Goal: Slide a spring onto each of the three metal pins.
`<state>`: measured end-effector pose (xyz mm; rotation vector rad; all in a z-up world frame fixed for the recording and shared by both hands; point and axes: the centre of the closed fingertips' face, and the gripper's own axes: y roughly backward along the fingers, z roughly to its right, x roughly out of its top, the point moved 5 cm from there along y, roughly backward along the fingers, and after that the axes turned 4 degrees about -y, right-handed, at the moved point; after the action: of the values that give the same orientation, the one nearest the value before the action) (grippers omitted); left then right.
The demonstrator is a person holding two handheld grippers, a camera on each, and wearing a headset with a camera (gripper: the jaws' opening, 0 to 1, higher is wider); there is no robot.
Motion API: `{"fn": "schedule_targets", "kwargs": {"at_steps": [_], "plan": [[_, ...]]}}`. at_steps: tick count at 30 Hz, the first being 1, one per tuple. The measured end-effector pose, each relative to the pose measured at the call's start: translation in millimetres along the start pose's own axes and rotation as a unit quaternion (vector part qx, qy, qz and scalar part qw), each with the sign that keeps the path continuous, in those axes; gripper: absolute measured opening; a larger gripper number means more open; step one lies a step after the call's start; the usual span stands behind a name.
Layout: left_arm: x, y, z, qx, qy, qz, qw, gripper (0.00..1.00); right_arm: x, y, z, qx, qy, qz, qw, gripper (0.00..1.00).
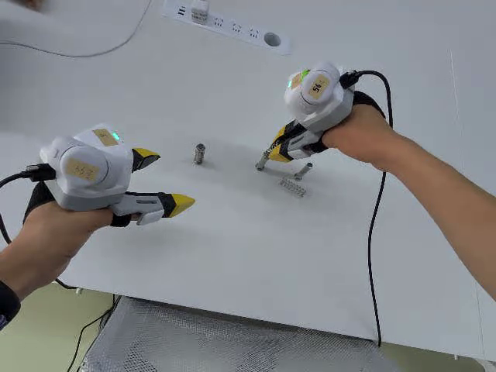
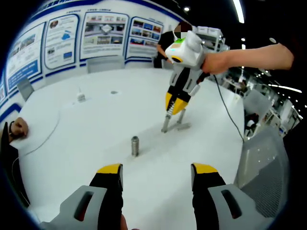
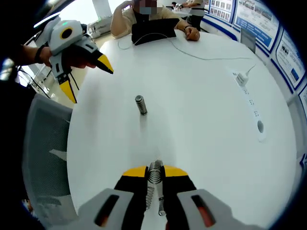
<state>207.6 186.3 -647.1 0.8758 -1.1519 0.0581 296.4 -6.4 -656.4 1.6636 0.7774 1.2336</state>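
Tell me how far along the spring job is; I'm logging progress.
Done: one pin stands wearing a spring. In hand: the right hand-held gripper is shut on a second spring; whether it's on a pin is unclear. Left: a bare pin and a loose spring beside it. The left hand-held gripper is open.

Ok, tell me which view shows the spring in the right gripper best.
The right gripper view: the spring stands close up between the yellow tips of the right gripper, coils clear. In the head view and the left gripper view it is just a small grey stick under those tips.
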Motion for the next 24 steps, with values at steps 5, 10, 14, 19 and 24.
{"fn": "schedule_targets", "kwargs": {"at_steps": [5, 10, 14, 19, 24], "plan": [[-0.4, 0.0, 0.2, 0.000, 0.000, -0.001, 1.0000, 0.59, 0.6, -2.6, 0.1, 0.002, 0.001, -0.002, 1.0000, 0.13], [-0.5, 0.5, -0.3, 0.001, 0.001, 0.000, 1.0000, 0.58, 1.5, -5.9, 0.8, 0.005, 0.001, -0.002, 1.0000, 0.13], [-0.6, 1.1, -0.6, 0.002, 0.002, 0.000, 1.0000, 0.58, 2.4, -8.7, 0.8, 0.006, 0.001, -0.003, 1.0000, 0.13], [-1.2, 0.7, -0.8, 0.001, 0.001, -0.002, 1.0000, 0.58, 2.8, -12.2, -0.7, 0.008, 0.001, -0.002, 1.0000, 0.13], [-0.2, 1.5, -0.8, 0.002, 0.002, 0.000, 1.0000, 0.58, 2.0, -15.0, -1.1, 0.008, 0.000, -0.003, 1.0000, 0.13]]}}
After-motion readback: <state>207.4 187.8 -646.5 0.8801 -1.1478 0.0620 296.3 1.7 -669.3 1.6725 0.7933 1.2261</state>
